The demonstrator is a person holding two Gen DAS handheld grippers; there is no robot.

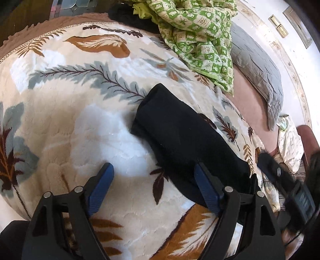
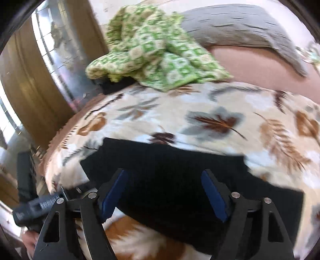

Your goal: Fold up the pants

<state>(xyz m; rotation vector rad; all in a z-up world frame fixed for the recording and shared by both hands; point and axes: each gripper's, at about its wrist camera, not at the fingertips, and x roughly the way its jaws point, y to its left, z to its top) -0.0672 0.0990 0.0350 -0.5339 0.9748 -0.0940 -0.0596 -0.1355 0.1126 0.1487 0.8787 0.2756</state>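
The black pants [image 1: 180, 134] lie folded into a compact oblong on the leaf-patterned blanket [image 1: 80, 112]. My left gripper [image 1: 153, 169] is open and empty, just in front of the pants' near left side; its right finger [image 1: 206, 188] overlaps the pants' near corner. In the right wrist view the pants [image 2: 170, 166] fill the lower middle. My right gripper [image 2: 165, 176] is open and empty above them. The right wrist view is blurred. The right gripper's body [image 1: 288, 188] shows at the right edge of the left wrist view.
A crumpled green-and-white checked cloth [image 1: 200, 34] lies at the far side of the bed, with another dark garment [image 1: 128, 18] beside it. A grey quilted pillow [image 1: 258, 66] rests on the pink sheet [image 1: 246, 96] at the right. A curtain [image 2: 30, 80] and window are left.
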